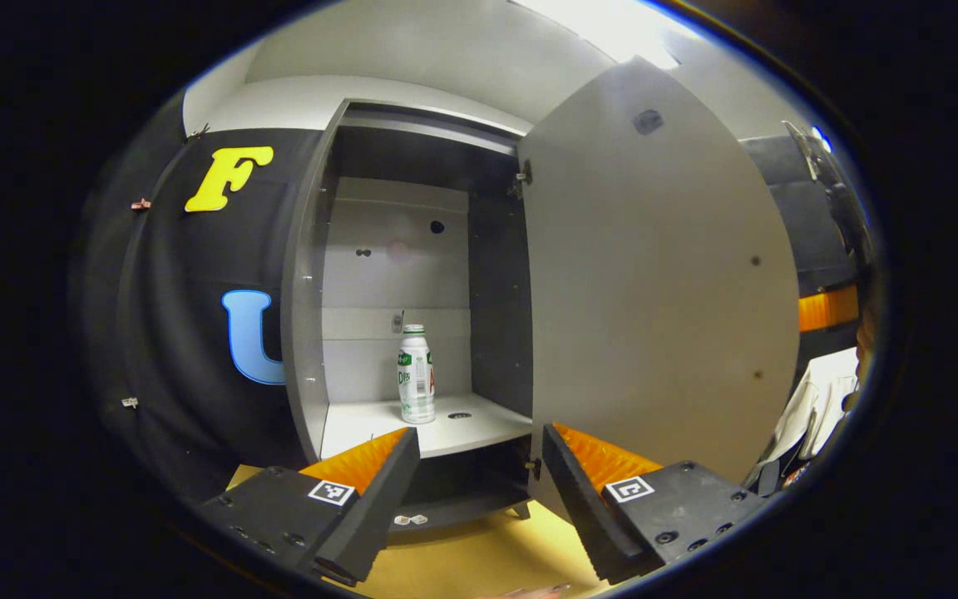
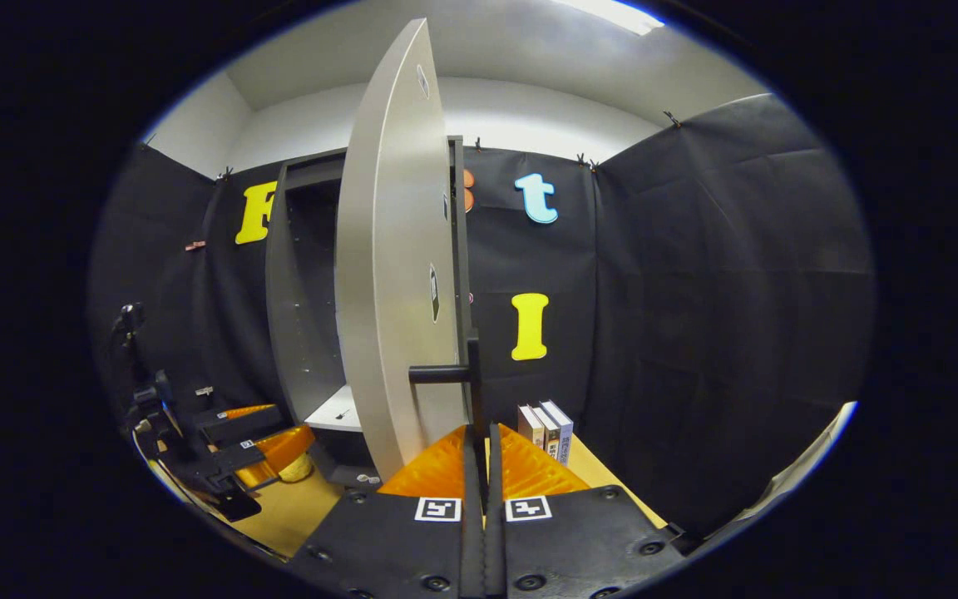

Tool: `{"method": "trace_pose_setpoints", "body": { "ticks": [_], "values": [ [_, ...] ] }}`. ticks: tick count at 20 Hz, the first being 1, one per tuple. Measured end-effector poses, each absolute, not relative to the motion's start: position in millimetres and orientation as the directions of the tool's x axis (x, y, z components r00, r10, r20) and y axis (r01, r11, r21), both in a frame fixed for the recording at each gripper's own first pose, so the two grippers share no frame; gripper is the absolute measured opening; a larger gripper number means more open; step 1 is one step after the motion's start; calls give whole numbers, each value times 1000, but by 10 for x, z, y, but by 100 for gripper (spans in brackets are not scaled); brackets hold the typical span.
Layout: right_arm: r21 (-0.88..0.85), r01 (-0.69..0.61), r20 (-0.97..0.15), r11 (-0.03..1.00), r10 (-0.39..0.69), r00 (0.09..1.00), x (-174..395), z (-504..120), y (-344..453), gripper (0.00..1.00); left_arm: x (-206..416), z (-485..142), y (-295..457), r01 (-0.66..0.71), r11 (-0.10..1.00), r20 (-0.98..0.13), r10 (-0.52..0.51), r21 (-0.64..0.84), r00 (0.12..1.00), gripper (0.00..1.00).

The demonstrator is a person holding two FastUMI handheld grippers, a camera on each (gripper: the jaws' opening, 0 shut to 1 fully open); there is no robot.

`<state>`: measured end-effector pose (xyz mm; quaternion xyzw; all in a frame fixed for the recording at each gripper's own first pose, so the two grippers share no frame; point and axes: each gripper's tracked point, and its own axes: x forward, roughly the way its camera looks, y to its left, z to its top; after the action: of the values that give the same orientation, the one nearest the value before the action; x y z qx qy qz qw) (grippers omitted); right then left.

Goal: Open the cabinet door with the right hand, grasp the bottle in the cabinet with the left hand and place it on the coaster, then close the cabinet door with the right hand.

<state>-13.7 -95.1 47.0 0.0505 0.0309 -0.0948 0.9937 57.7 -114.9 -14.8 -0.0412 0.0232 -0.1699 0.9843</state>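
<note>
1. The right tool (image 2: 479, 453) is pinching the thin black door handle (image 2: 473, 374), its orange fingers nearly together on the vertical bar. The cabinet door (image 2: 392, 274) is standing swung well out, edge-on to this tool.
2. The left tool (image 1: 479, 466) is hanging wide open and empty in front of the cabinet (image 1: 313, 274), its fingers aimed either side of the opening and well short of the shelf (image 1: 479, 428).
3. The bottle (image 1: 417, 374) is standing upright on that shelf, near the middle, apart from both side walls.
4. Risk, as I judge it: if the right tool is slackening or drifting, the door could swing back into the left tool's path as it reaches in.
5. The bottle is tall and slim; a finger nudging it off-centre could be tipping it over on the shelf before the fingers come together.
6. The yellow worktop (image 1: 462, 566) is lying below; I cannot see the coaster from here.
</note>
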Motion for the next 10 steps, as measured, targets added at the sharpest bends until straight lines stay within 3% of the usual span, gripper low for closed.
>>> {"method": "trace_pose_setpoints", "body": {
  "ticks": [4,10],
  "values": [
    [120,143,-76,982,-134,988,-116,447,-1170,5,1209,-119,-1110,242,970,12,-242,11,970,94],
    [167,37,-99,985,-21,995,-95,399,-1246,5,2108,-187,-1143,171,985,26,-170,-26,985,94]
  ]
}}
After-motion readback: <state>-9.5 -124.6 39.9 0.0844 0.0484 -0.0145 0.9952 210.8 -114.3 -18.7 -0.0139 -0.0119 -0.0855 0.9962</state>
